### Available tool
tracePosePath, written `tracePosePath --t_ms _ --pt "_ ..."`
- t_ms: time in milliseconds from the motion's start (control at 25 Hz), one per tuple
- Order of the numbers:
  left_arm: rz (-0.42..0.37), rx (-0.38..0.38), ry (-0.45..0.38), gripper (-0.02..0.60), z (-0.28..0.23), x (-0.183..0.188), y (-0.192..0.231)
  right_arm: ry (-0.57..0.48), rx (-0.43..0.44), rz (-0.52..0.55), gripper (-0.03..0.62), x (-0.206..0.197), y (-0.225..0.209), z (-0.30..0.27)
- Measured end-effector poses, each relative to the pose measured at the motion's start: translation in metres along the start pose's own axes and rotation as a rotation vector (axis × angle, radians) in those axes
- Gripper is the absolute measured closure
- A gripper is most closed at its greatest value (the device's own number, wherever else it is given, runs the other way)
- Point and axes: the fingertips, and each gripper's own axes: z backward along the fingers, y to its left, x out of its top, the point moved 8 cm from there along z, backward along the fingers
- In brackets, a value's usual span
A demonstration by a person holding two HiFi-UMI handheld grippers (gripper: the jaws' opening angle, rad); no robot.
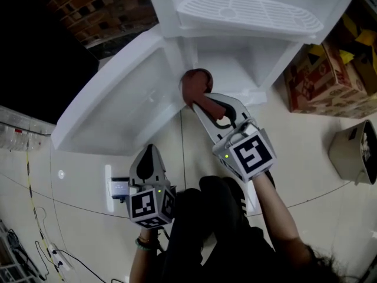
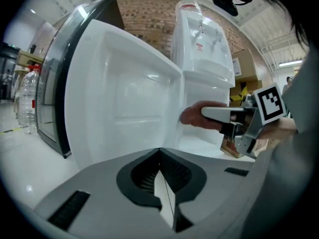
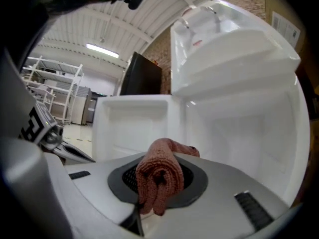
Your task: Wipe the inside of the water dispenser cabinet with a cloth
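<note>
You are clamping the right gripper [image 1: 198, 102] on a reddish-brown cloth [image 1: 196, 84]. The right gripper view is showing its jaws pinched onto the rolled fabric, with a bunch of it bulging up between them and hanging over the front.

You are reaching that gripper toward 12 o'clock, into the base of the white water dispenser [image 1: 247, 10]. The cloth is sitting at the left edge of the open cabinet [image 1: 241, 61], right by the door hinge. Whether it is touching the cabinet wall cannot be told from these views.

The cabinet door [image 1: 118, 105] is standing wide open, swung out toward 10 o'clock, with its white inner face turned up to you.

You are holding the left gripper [image 1: 149, 152] back at about 7 o'clock, low and well apart from the cabinet, aiming it toward the door. Its jaws are sitting together with only a thin slit between them, and they are gripping nothing. From that gripper's view the cloth is showing at about 2 o'clock, just in front of the cabinet opening, with the right gripper's jaws behind it.

Cardboard boxes [image 1: 324, 75] are standing on the floor at 2 o'clock, just beside the dispenser's right side.
</note>
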Motion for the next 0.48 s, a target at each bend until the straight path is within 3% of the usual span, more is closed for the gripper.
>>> tracePosePath --t_ms 160,480 --pt "0.009 0.019 0.006 0.577 0.013 -0.006 0.004 -0.099 0.168 0.051 0.517 0.039 0.05 -0.001" --pt "0.019 0.013 0.014 0.578 0.022 -0.014 0.005 -0.193 0.462 0.151 0.517 0.079 0.14 -0.034"
